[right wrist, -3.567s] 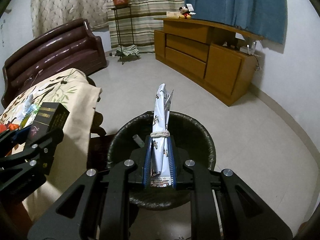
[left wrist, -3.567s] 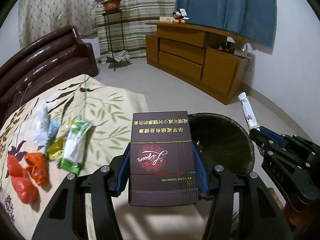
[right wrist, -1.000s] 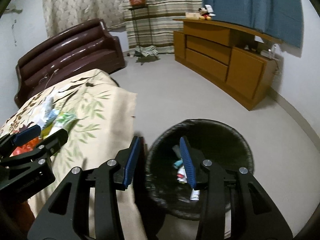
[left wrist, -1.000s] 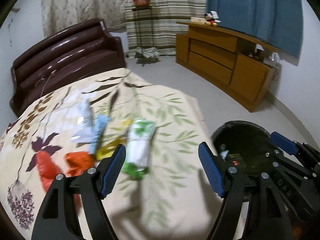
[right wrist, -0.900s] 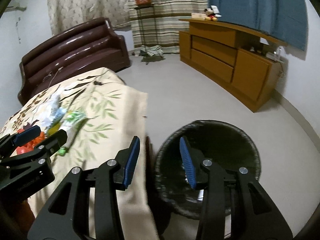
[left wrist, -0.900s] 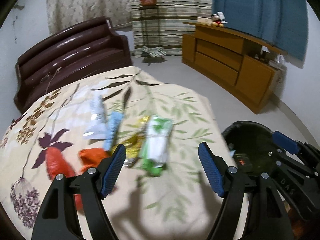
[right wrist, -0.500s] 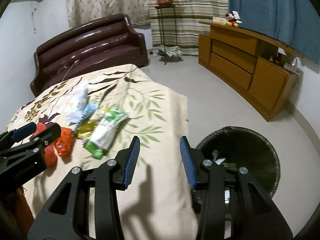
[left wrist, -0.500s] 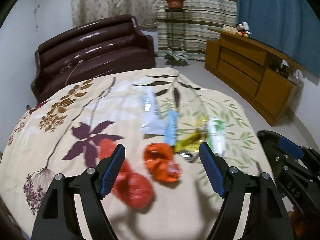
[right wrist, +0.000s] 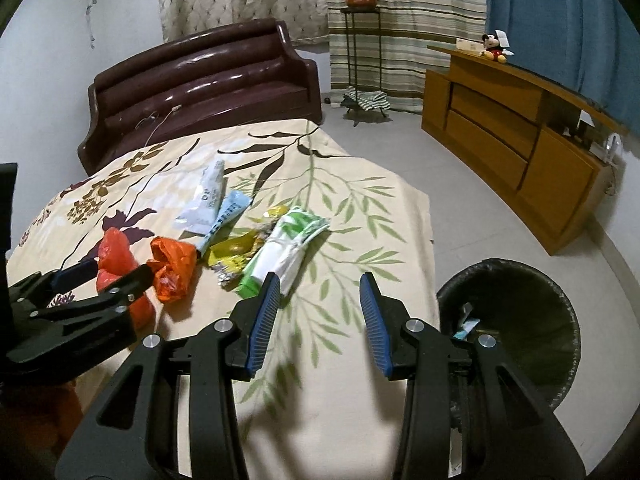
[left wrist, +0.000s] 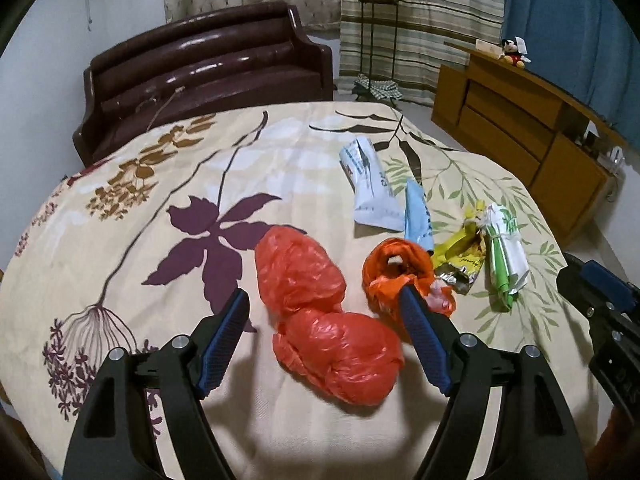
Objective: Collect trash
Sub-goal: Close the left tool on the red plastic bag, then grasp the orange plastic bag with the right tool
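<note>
**Two empty grippers over the litter**

Left gripper [left wrist: 324,312], jaws spread wide, hovers above the red bag [left wrist: 320,312] near the tablecloth's [left wrist: 168,160] edge. Soft, light, crinkly plastic: pinch its bunched middle. Right gripper [right wrist: 318,318], jaws parted, holds nothing.

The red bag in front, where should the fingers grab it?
Probably across the narrow waist of the red bag, where its two puffy lumps meet. It lies lengthwise away from the left gripper, whose open fingers already straddle it, so come from above, one finger each side.
</note>
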The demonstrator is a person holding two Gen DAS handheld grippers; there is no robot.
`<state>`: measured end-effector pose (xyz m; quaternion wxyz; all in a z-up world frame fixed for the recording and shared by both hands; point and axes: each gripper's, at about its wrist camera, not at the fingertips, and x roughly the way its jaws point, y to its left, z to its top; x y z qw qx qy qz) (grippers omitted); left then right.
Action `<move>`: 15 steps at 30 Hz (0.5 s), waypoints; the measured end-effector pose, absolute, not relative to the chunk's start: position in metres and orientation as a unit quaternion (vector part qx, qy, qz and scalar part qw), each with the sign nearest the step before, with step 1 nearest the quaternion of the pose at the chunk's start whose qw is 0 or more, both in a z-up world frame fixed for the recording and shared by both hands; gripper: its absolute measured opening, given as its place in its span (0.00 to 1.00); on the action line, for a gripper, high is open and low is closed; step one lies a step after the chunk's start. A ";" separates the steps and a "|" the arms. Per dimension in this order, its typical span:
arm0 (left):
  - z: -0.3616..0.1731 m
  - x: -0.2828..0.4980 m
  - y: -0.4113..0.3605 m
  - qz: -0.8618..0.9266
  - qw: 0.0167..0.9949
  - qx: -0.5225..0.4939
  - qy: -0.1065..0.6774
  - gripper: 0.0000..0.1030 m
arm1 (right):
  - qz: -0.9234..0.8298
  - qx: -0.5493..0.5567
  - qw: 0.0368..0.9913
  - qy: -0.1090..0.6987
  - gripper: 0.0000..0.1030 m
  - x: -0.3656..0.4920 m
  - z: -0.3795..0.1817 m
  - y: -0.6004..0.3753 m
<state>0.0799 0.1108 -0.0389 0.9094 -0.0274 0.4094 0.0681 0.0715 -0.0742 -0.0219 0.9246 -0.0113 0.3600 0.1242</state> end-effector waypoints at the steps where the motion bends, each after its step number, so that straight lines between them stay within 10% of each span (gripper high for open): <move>1: -0.040 0.080 0.112 0.064 0.908 -0.029 0.413 0.71 | 0.125 -0.013 0.924 0.360 0.39 0.071 -0.022 -0.073; 6: -0.042 0.078 0.115 0.042 0.908 -0.032 0.415 0.50 | 0.132 -0.021 0.922 0.363 0.39 0.070 -0.022 -0.061; 15: -0.039 0.070 0.129 0.035 0.912 -0.032 0.408 0.44 | 0.153 -0.034 0.918 0.364 0.39 0.070 -0.021 -0.033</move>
